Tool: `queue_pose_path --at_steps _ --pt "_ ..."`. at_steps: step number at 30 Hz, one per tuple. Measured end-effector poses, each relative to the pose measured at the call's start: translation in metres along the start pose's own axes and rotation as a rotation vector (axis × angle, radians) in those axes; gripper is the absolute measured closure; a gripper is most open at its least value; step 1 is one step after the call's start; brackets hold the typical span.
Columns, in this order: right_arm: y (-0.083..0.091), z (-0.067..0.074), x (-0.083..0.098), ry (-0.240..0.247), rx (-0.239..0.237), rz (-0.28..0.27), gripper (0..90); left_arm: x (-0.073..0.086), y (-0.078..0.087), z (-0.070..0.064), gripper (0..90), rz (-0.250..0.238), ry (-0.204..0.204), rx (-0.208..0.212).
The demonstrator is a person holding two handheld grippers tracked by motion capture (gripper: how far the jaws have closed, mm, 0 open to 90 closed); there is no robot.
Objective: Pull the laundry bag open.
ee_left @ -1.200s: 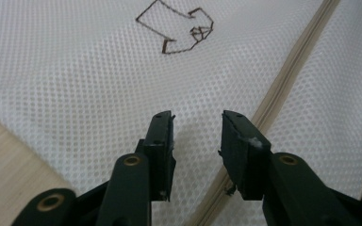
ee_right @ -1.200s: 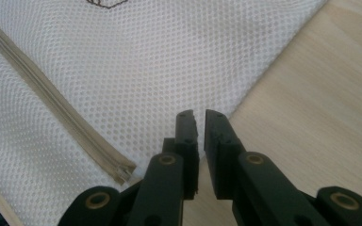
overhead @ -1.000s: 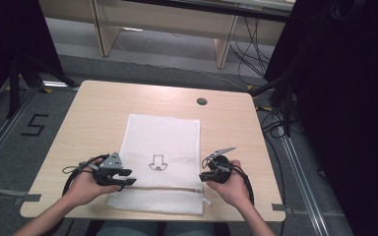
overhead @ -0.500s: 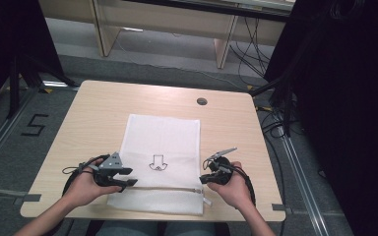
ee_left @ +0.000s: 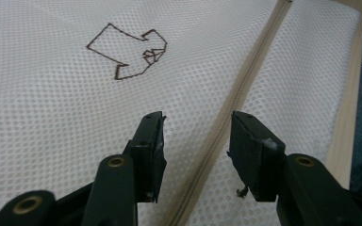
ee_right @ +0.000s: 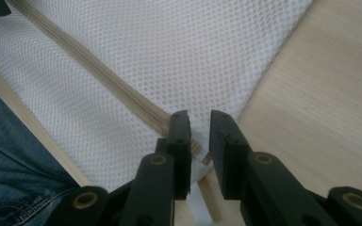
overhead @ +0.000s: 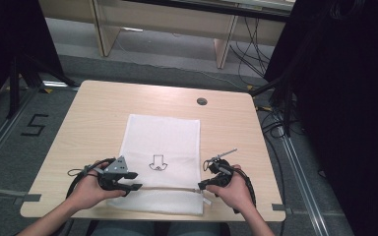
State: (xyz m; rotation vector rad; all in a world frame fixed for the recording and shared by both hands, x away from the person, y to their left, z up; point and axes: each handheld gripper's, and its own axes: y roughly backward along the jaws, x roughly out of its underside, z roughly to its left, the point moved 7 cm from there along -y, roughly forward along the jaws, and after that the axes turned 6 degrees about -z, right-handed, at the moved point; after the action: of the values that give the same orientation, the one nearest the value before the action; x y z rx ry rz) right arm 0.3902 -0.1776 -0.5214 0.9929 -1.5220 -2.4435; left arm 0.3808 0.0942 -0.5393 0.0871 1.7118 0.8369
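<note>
A white mesh bag (overhead: 162,137) lies flat on the wooden table (overhead: 98,113), with a small dark arrow-shaped emblem (overhead: 156,163) on it. A beige zipper (overhead: 167,188) crosses the bag near its front edge. My left gripper (overhead: 135,181) sits at the zipper's left end. It is open, its jaws (ee_left: 195,127) standing either side of the zipper (ee_left: 245,89) just above the mesh. My right gripper (overhead: 202,186) is at the zipper's right end. Its jaws (ee_right: 199,115) are drawn close together on the zipper pull (ee_right: 199,149), where the zipper (ee_right: 99,70) ends at the bag's corner.
A round cable hole (overhead: 202,101) sits near the table's far edge. The bag's front hem lies close to the table's near edge, with the person's jeans (ee_right: 9,165) just beyond it. Bare wood flanks the bag on both sides.
The right gripper has edged slightly toward the zipper's end. The left gripper and the bag have stayed where they were.
</note>
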Motion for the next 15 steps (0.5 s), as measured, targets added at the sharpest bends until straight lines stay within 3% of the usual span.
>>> queue_pose_path --at_steps 4,5,12,15 --pt "-0.005 0.0 0.002 -0.006 -0.015 0.011 76.1 -0.002 -0.005 -0.004 55.9 0.006 -0.005 0.013" --pt "-0.007 0.0 0.003 -0.014 -0.023 0.018 74.9 -0.002 -0.006 -0.003 56.1 0.018 -0.026 0.008" --pt "-0.011 0.0 0.009 -0.041 -0.044 0.046 71.3 0.002 -0.015 -0.007 57.4 0.043 -0.013 0.027" --pt "-0.014 0.002 0.01 -0.032 -0.048 0.053 73.6 0.004 -0.015 -0.006 58.3 0.062 -0.042 0.031"
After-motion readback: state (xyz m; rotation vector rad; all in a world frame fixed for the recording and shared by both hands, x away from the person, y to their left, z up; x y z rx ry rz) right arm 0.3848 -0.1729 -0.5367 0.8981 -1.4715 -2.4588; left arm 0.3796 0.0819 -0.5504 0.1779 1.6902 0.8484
